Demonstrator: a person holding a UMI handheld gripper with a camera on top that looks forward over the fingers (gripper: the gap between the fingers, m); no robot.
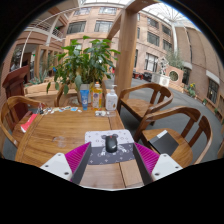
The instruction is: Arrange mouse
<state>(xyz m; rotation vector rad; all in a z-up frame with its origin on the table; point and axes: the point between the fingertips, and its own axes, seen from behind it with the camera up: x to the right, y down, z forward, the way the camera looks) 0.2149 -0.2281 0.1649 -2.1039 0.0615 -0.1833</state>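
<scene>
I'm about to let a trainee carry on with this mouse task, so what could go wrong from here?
1. The mouse sits between the open tool fingers, not gripped; closing off-centre could push it askew on its mat.
2. The mat lies near the table edge, so a shove might slide the mouse off.
3. Bottles stand beyond; reaching too far forward might topple them.

A warm brown wooden surface (70, 128) with a smooth, faintly sheened finish is seen across the middle of the frame. A pale mat (110, 142) of matt look lies at lower centre, bearing a dark, matt plastic mouse (111, 143). Wooden slatted chairs (150, 100) stand at the right. Clear plastic bottles (97, 96) are seen at centre. The magenta pads (78, 155) of the hand-held gripper (112, 158) appear matt.
</scene>
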